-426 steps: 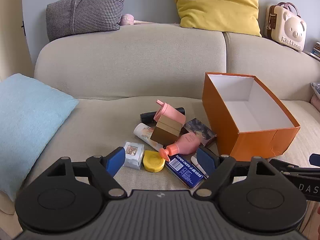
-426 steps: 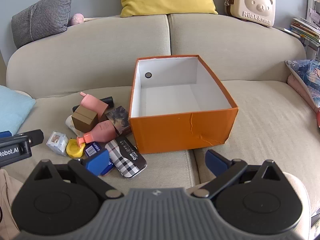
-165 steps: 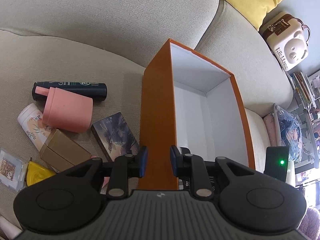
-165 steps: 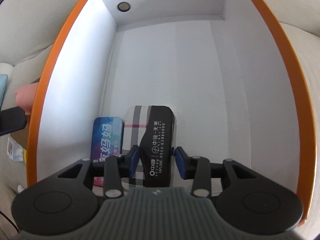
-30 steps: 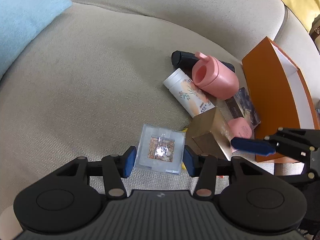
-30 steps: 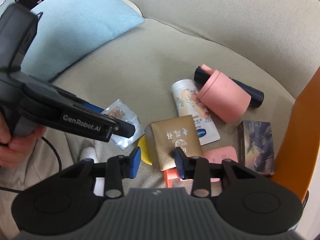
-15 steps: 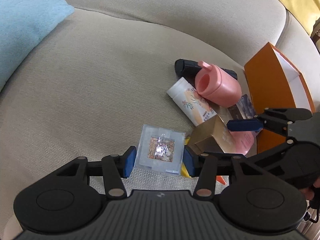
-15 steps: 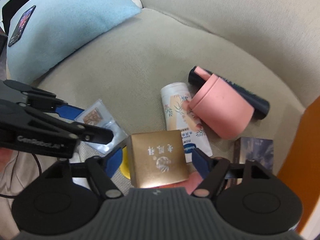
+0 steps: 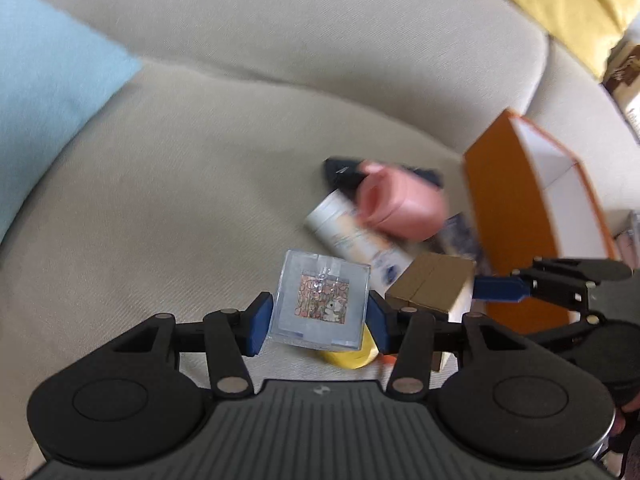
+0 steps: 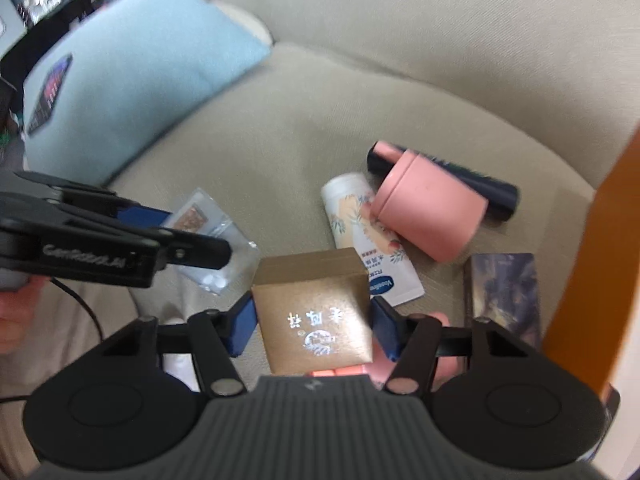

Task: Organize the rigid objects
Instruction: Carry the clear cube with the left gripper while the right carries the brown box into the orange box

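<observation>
My left gripper is shut on a clear plastic cube with a patterned picture inside and holds it above the sofa seat. My right gripper is shut on a gold cardboard box, which also shows in the left wrist view. On the seat lie a pink cup, a white tube, a dark tube, a dark picture box and a yellow lid. The orange box stands open at the right.
A light blue cushion lies at the left of the seat. A yellow cushion rests on the sofa back. The person's hand holds the left gripper. A pink bottle is partly hidden under my right gripper.
Both grippers have lifted their objects off the seat. The right gripper's jaws have shut on the gold box. The views have pulled back and blurred with motion.
</observation>
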`<state>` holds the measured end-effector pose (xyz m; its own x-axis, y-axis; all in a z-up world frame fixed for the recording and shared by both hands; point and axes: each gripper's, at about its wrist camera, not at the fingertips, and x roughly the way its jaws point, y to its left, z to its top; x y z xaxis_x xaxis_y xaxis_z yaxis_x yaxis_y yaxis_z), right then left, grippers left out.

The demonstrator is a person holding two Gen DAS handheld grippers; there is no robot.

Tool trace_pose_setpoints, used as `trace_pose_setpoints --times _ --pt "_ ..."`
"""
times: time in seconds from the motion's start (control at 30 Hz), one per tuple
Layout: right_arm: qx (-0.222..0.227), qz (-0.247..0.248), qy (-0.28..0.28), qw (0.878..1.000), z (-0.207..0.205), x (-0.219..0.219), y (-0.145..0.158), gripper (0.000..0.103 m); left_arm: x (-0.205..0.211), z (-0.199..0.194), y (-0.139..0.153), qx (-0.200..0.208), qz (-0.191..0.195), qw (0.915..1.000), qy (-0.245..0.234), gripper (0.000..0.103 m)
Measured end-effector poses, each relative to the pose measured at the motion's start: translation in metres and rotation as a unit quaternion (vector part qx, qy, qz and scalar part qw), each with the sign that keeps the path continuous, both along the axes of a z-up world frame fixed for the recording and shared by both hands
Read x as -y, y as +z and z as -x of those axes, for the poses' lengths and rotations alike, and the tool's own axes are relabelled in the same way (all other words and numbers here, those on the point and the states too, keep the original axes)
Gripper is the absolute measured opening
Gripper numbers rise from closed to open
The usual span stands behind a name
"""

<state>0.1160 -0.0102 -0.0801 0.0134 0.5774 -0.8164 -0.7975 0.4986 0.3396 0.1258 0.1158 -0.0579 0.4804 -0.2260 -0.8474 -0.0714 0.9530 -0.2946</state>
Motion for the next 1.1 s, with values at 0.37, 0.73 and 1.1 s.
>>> trace_pose_setpoints --times 0.37,0.73,1.1 --pt "0.047 -0.044 -0.140 0.988 -0.023 0.133 0.087 0.062 0.107 -0.027 0.080 0.079 0.063 0.9849 -0.141 0.057" --pt "0.051 0.098 -0.106 0.988 -0.083 0.229 0.052 0.062 0.250 -0.074 0.077 0.043 0.060 0.9558 -0.285 0.057" --pt "0.024 0.241 0.181 0.953 -0.123 0.198 -0.022 0.062 0.269 -0.099 0.041 0.013 0.034 0.9535 -0.299 0.056"
